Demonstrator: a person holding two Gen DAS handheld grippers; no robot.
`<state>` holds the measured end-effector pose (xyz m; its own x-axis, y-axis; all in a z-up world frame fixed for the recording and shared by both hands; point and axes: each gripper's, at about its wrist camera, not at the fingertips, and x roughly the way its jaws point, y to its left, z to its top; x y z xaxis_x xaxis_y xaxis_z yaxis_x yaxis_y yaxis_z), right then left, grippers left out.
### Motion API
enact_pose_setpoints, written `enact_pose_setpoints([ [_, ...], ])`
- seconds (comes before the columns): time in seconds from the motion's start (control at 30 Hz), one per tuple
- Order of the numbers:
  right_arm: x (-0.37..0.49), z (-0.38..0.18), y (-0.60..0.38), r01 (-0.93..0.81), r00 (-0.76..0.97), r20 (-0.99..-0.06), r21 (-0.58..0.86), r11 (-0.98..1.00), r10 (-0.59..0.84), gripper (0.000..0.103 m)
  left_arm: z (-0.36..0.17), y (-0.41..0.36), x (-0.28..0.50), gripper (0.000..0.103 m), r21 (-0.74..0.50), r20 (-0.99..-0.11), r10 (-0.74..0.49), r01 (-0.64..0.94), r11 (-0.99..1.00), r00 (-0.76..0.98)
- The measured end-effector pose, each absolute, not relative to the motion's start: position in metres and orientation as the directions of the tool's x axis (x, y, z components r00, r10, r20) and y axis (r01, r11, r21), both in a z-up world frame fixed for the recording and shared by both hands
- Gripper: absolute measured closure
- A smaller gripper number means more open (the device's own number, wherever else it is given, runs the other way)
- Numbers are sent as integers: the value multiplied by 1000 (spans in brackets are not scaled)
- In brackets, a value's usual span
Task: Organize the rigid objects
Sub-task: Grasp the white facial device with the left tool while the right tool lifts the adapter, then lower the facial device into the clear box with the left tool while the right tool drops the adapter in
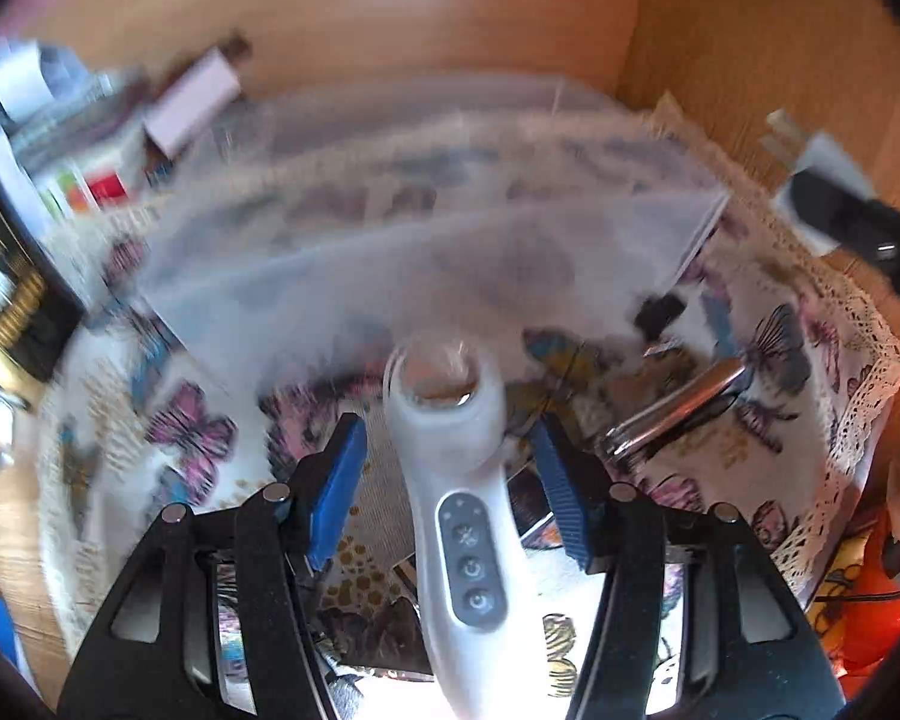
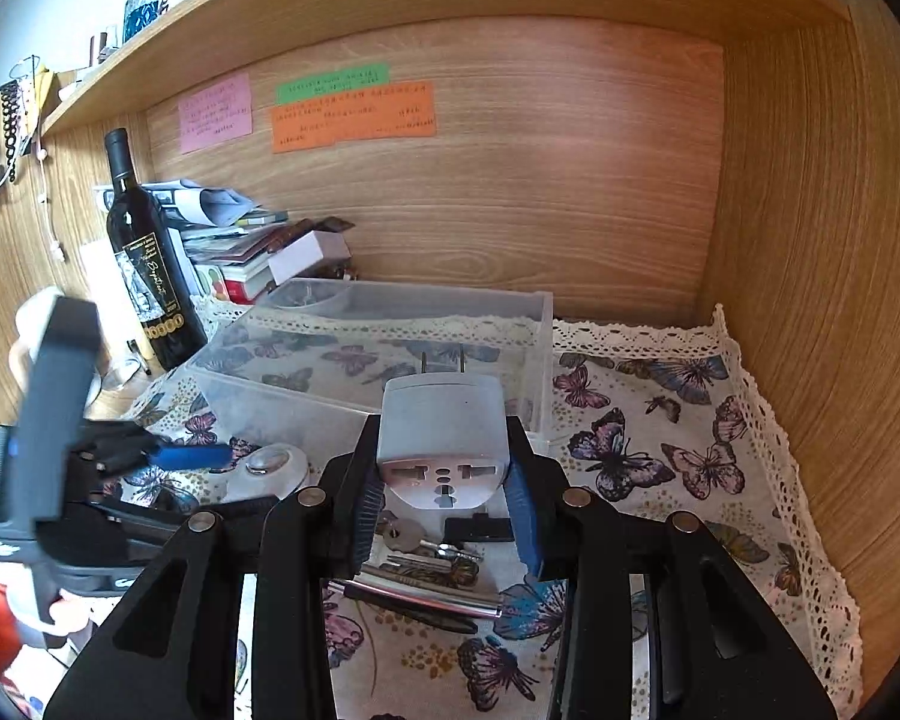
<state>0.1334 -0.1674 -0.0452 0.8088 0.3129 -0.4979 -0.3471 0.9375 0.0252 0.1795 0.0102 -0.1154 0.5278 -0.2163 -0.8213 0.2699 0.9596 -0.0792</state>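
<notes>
My left gripper (image 1: 447, 474) is open, its blue pads on either side of a white handheld device with grey buttons and a round head (image 1: 450, 480), which lies on the butterfly cloth; the pads do not touch it. My right gripper (image 2: 444, 498) is shut on a grey travel plug adapter (image 2: 441, 438) and holds it up in front of a clear plastic bin (image 2: 390, 354). The adapter also shows in the left wrist view (image 1: 810, 180). The bin (image 1: 390, 228) is blurred there. The device's head (image 2: 273, 462) and the left gripper (image 2: 192, 456) show at the left of the right wrist view.
Keys (image 2: 414, 546), a metal clipper (image 1: 678, 414), a small black part (image 2: 480, 528) and a dark pen (image 2: 414, 594) lie on the cloth. A wine bottle (image 2: 144, 252) and a stack of books and boxes (image 2: 252, 252) stand at the back left. Wooden walls enclose the back and right.
</notes>
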Motion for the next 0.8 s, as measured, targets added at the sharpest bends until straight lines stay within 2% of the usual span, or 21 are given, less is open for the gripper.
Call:
enact_pose_setpoints([
  [0.03,134,-45,-167,-347,809,-498,25,937,313,69,-121,12,183,47,-101,-833,-230,271,957,503],
  [0.1,135,-46,-167,-349,806,-501,27,937,315,69,-123,14,187,64,-109,-837,-234,269,957,494],
  [0.4,139,-42,-165,-341,811,-499,17,940,304,69,-89,21,165,65,-106,-769,-247,262,959,589],
  [0.6,139,-30,-165,-329,833,-470,3,944,292,69,-37,31,133,65,-92,-666,-267,278,956,696],
  [0.8,147,-19,-163,-321,848,-446,-6,947,285,69,5,39,142,65,-72,-573,-259,267,961,778],
])
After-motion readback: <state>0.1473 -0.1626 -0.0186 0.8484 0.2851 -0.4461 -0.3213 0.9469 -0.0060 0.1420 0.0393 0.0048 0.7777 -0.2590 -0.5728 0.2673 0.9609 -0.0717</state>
